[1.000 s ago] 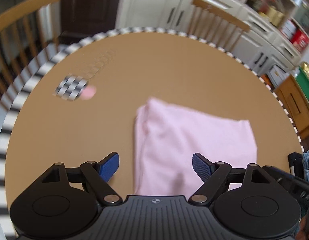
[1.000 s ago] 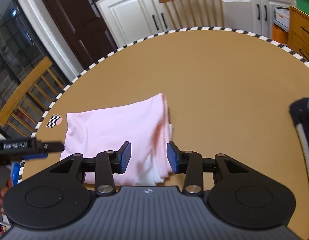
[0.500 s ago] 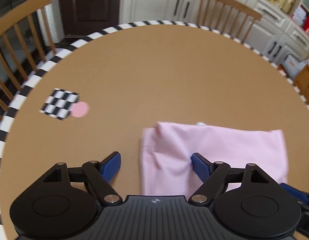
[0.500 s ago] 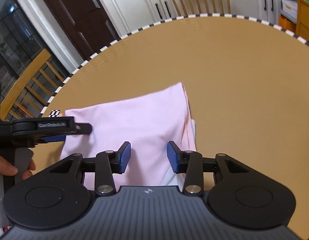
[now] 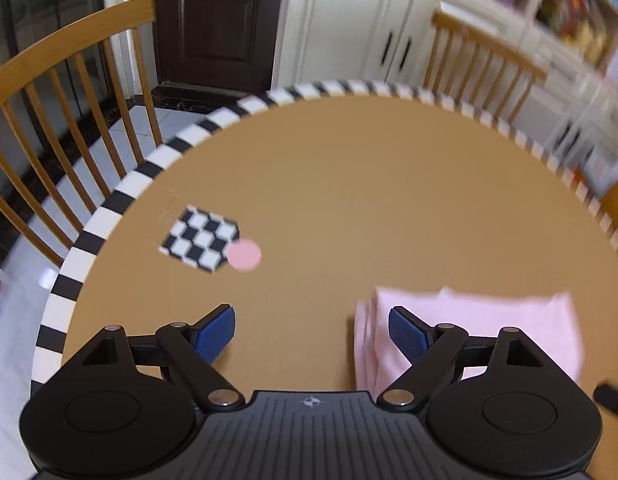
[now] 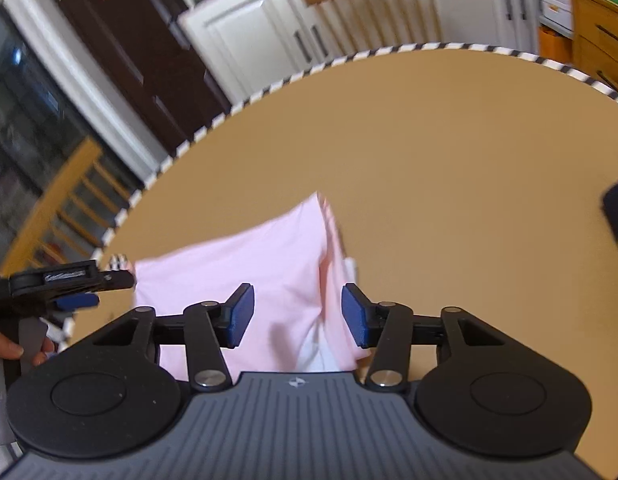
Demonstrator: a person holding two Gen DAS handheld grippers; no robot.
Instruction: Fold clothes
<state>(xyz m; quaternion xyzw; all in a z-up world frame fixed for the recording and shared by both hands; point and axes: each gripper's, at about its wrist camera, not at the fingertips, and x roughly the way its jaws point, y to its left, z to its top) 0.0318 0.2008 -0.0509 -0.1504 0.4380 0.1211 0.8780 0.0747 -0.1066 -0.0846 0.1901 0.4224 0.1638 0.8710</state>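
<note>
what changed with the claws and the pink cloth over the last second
The left claw has swung left off the folded pink cloth; its jaws have just been opening, bare table between them. The right claw jaws have just been opening over the cloth's right edge, not pinching it. The cloth stays folded flat; the checkered marker stays put.

Folded cloth on table, right of marker.

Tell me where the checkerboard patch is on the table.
In the left wrist view the checkerboard patch lies flat on the table near its striped left rim, touching a pink dot, well left of the folded pink cloth.
</note>
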